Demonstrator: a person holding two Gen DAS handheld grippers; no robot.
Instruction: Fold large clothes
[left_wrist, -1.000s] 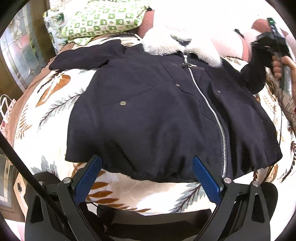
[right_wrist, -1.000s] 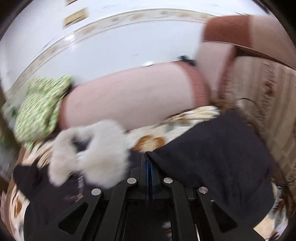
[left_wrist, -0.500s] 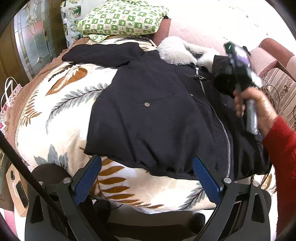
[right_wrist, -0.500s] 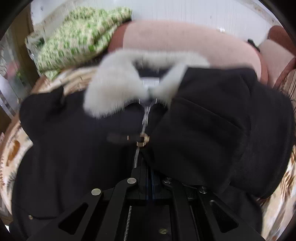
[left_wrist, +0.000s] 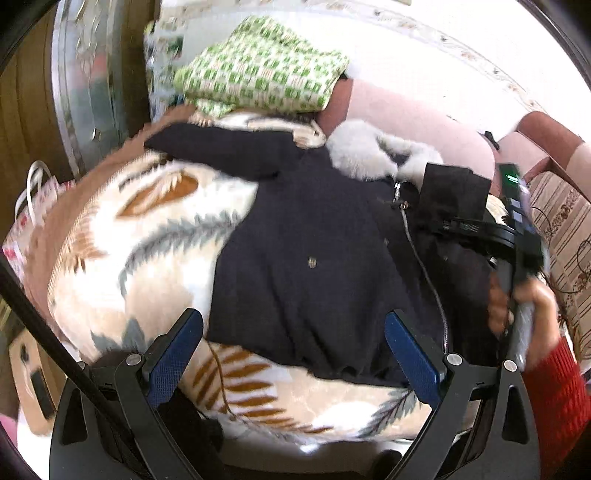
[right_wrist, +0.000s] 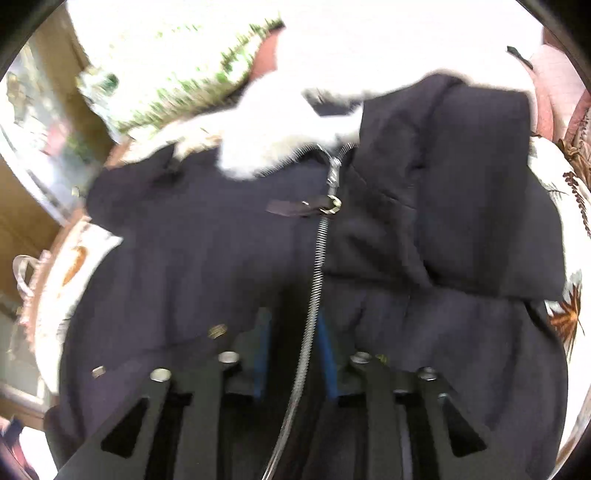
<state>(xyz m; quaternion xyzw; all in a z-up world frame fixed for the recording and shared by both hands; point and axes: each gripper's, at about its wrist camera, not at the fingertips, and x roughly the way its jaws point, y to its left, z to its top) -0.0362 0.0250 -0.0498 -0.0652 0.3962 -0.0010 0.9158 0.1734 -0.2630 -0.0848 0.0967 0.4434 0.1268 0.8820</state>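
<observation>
One sleeve is in, one to go. The dark jacket (left_wrist: 314, 258) lies face-up on the leaf-print blanket (left_wrist: 159, 236), zipped, its pale fur collar (left_wrist: 369, 155) at the far end by the pink headboard (left_wrist: 406, 114). Take the zipper (right_wrist: 317, 258) as the centre line. On the side of it where the person's hand (left_wrist: 532, 306) works, the sleeve (right_wrist: 461, 192) is already folded across the chest and lies in a flat dark slab just beside the zipper, below the collar. On the other side of the zipper, the second sleeve (left_wrist: 221, 147) lies stretched straight out towards the green checked pillow (left_wrist: 258, 81), unfolded.

The right gripper (right_wrist: 295, 354) sits low over the jacket front, straddling the zipper. Its jaws have just been opening and now stand a modest gap apart, with only the zipper line showing between the blue pads (right_wrist: 327, 350); no cloth is pinched, so the sleeve looks let go. The left gripper (left_wrist: 291, 354) hangs at the hem end, on the near side of the zipper's foot, fingers spread wide and holding nothing, blanket and hem visible between them.

By my reading, that is roughly a third done. Left to do: bring the outstretched sleeve in towards the zipper, then fold the body, hem up towards the collar. The fur collar is bulky and may keep the final bundle from lying flat.
</observation>
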